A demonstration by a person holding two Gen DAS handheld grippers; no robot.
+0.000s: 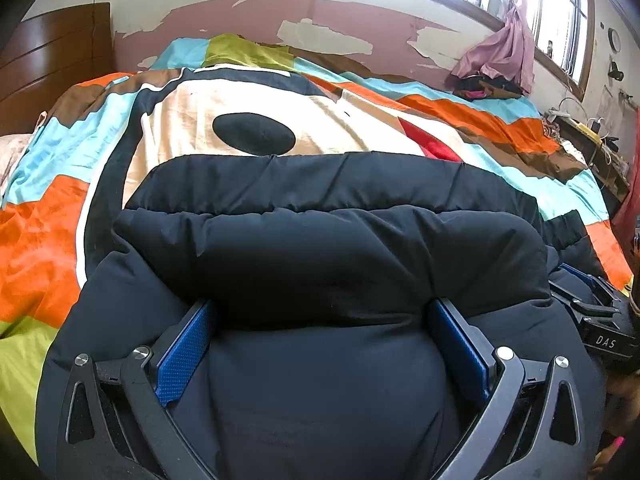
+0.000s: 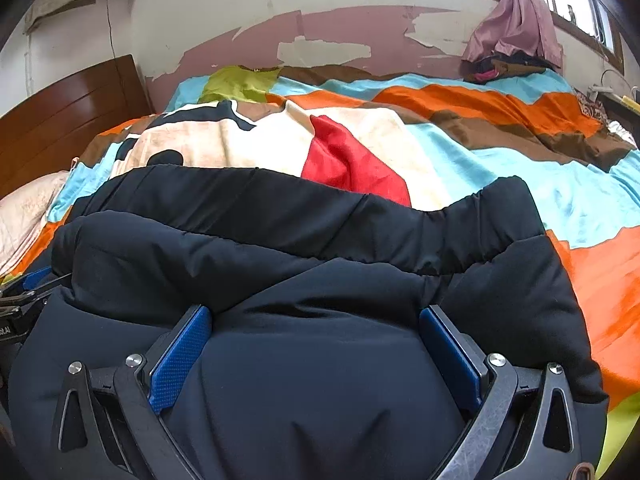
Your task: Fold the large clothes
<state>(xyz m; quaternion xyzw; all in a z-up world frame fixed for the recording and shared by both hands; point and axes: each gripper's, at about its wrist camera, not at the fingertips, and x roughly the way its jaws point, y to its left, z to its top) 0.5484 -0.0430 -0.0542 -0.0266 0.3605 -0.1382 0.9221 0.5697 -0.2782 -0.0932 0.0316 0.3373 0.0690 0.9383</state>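
**Both grippers spread wide around a bulky dark jacket on the bed**

While the padded navy jacket (image 1: pixel 328 256) lay bunched on the patchwork bedspread (image 1: pixel 472 120), the left gripper (image 1: pixel 324 320) sat with its jaws spread wide, a thick roll of the quilted fabric bulging up between its blue pads (image 1: pixel 184 356). Whether the pads were actually pressing the cloth or merely flanking it could not be told. Seen from the right wrist, the right gripper (image 2: pixel 316 320) stood just as wide apart, with the same jacket (image 2: pixel 304 240) swelling between its fingers (image 2: pixel 452 344) and folded over itself in a rounded ridge ahead of them. Each gripper showed at the edge of the other's view, near its neighbour along the jacket's near side. Beyond the jacket, the bedspread's orange, turquoise, cream and red panels ran to a peeling pink wall (image 2: pixel 344 28). A wooden headboard (image 1: pixel 52 60) stood at the left, and a pink curtain (image 2: pixel 516 20) hung by the window.
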